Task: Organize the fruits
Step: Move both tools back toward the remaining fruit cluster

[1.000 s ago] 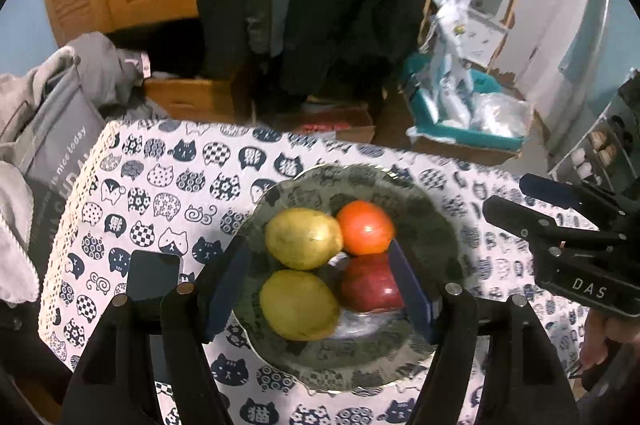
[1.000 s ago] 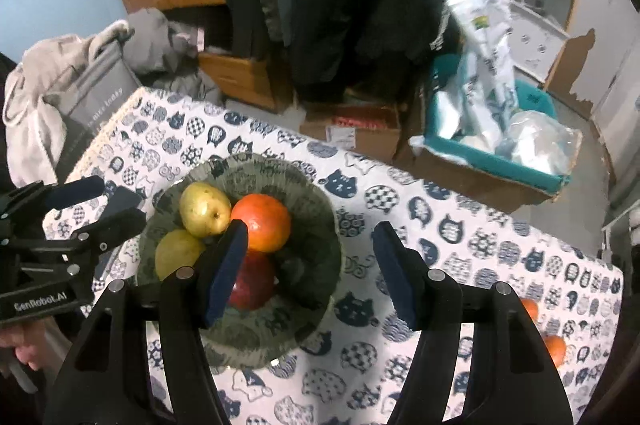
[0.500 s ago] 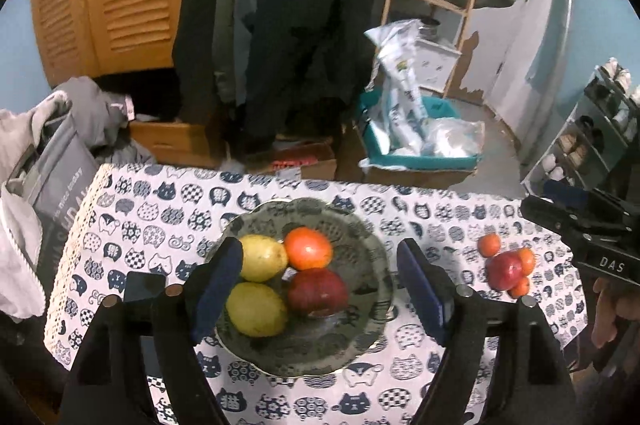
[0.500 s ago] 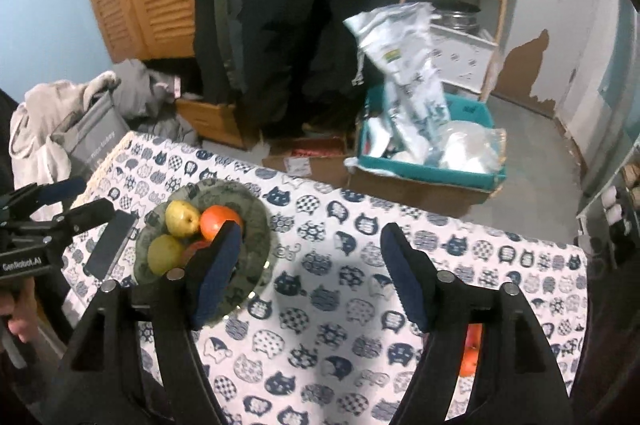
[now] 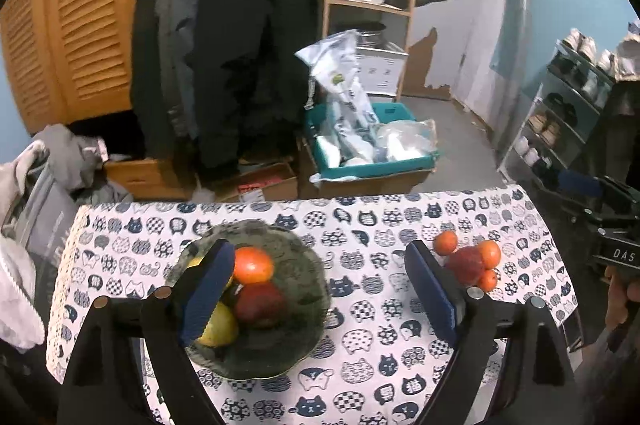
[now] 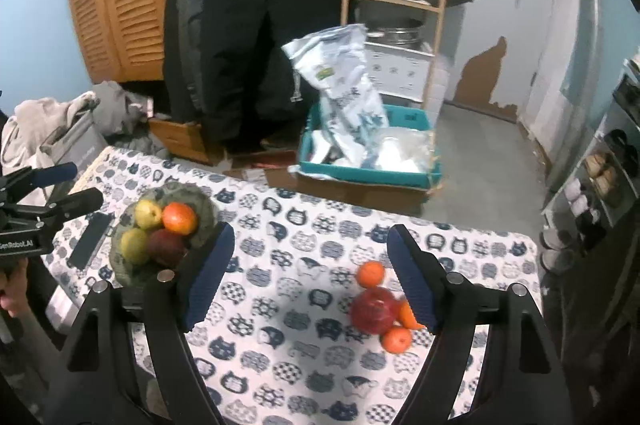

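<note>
A dark green plate (image 5: 304, 289) (image 6: 204, 209) on the cat-print tablecloth (image 5: 360, 225) holds an orange (image 5: 253, 264), a red apple (image 5: 259, 304) and two yellow-green pears (image 6: 147, 214). On the cloth to the right lie a red pomegranate (image 6: 373, 310) (image 5: 466, 263) and three small tangerines (image 6: 370, 273). My left gripper (image 5: 318, 289) is open and empty, raised above the plate's right side. My right gripper (image 6: 310, 271) is open and empty, raised above the cloth left of the loose fruit.
A black phone (image 6: 90, 239) lies left of the plate. Beyond the table's far edge are a teal bin of bags (image 5: 372, 145), cardboard boxes, hanging coats and a wooden shelf. A shoe rack (image 5: 560, 121) stands at the right.
Both grippers have pulled back and up from the plate, so more of the table shows. The loose fruit at the right has come into view. Both stay open.
</note>
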### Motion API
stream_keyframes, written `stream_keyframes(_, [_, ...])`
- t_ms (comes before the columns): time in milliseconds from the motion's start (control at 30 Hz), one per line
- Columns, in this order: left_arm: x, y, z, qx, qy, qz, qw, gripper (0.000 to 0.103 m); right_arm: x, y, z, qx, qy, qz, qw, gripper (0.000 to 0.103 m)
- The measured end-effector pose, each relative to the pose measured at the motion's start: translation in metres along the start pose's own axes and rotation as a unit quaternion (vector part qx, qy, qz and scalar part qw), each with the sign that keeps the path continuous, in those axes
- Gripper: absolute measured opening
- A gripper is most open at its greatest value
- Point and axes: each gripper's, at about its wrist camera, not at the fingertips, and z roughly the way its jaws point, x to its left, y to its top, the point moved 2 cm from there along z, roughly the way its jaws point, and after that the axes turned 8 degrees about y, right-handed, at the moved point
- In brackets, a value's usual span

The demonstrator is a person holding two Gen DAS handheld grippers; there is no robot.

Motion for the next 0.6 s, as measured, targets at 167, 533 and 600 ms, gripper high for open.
stream_keyframes(167, [-0.026,0.007,-0.005,-0.003,-0.017,0.012,0.9998,0.091,-0.025,-0.011,-0.019,-0.007,-0.017,0.012,1.000,0.082])
stream_keyframes(533, [-0.095,0.004,0.013,0.018,-0.040,0.074,0.9963,0.093,-0.090,-0.036,-0.036,-0.002,-0.059,0.059,0.996,0.084])
stream_keyframes(600, [-0.107,0.002,0.018,0.022,-0.044,0.085,0.9952,0.094,-0.101,-0.041,-0.036,0.002,-0.065,0.069,0.995,0.084])
